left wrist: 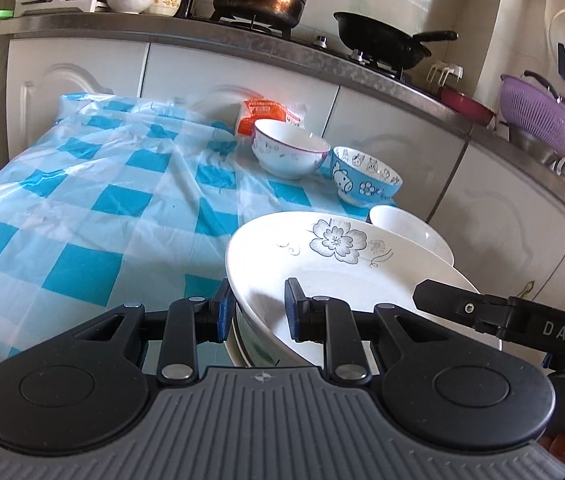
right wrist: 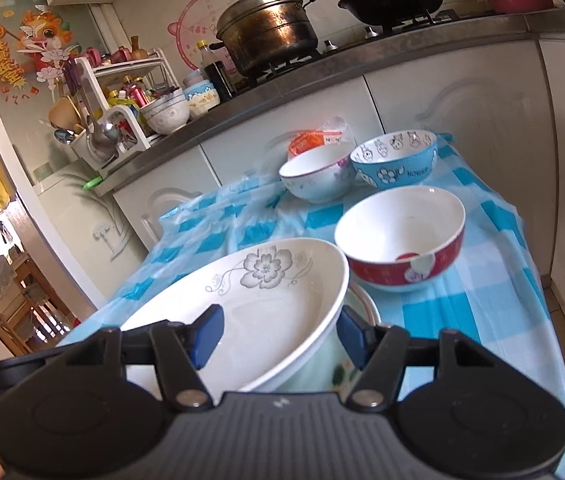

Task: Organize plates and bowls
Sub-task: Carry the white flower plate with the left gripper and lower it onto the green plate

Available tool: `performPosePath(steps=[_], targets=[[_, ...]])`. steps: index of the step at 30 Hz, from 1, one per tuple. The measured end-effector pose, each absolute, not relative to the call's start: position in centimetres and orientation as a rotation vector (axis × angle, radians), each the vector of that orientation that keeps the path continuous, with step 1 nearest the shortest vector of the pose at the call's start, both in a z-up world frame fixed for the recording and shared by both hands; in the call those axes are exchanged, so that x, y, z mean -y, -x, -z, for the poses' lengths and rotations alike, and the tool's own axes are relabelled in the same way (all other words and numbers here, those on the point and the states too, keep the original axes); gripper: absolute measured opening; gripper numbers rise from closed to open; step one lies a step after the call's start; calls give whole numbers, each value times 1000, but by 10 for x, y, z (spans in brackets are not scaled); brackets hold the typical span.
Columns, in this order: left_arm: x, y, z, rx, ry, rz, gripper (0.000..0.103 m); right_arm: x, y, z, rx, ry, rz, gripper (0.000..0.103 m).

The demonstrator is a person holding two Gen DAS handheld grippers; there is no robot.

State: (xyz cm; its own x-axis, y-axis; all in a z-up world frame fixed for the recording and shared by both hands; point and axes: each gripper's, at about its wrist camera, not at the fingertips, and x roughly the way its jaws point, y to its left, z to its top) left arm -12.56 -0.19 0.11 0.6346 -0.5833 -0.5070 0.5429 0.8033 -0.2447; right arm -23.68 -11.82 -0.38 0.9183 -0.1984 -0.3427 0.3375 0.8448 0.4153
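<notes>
A white plate with a grey flower (left wrist: 322, 264) (right wrist: 266, 304) hangs tilted over the near end of the table. My left gripper (left wrist: 257, 311) is shut on its left rim. My right gripper (right wrist: 278, 336) is shut on its right rim, one pad inside and one outside; one of its fingers (left wrist: 442, 294) shows in the left wrist view. Under the plate lies a second dish with a green pattern (right wrist: 340, 372), mostly hidden. Behind stand a red bowl (right wrist: 402, 240), a blue cartoon bowl (left wrist: 364, 178) (right wrist: 396, 160) and a white bowl with a purple rim (left wrist: 288, 148) (right wrist: 316, 176).
The table wears a blue checked plastic cloth (left wrist: 102, 200), bare on its left half. An orange packet (left wrist: 260, 114) lies at the far edge. The counter behind holds a steamer pot (right wrist: 270, 28), a black wok (left wrist: 382, 40), stacked bowls (right wrist: 166, 114) and a purple colander (left wrist: 538, 114).
</notes>
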Motion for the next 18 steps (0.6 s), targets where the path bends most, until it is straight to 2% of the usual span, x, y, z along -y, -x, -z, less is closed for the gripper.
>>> performPosePath(steps=[18], targets=[[2,129,9,-607,-16,635,28,110,236,16,-346,-420,297,65]])
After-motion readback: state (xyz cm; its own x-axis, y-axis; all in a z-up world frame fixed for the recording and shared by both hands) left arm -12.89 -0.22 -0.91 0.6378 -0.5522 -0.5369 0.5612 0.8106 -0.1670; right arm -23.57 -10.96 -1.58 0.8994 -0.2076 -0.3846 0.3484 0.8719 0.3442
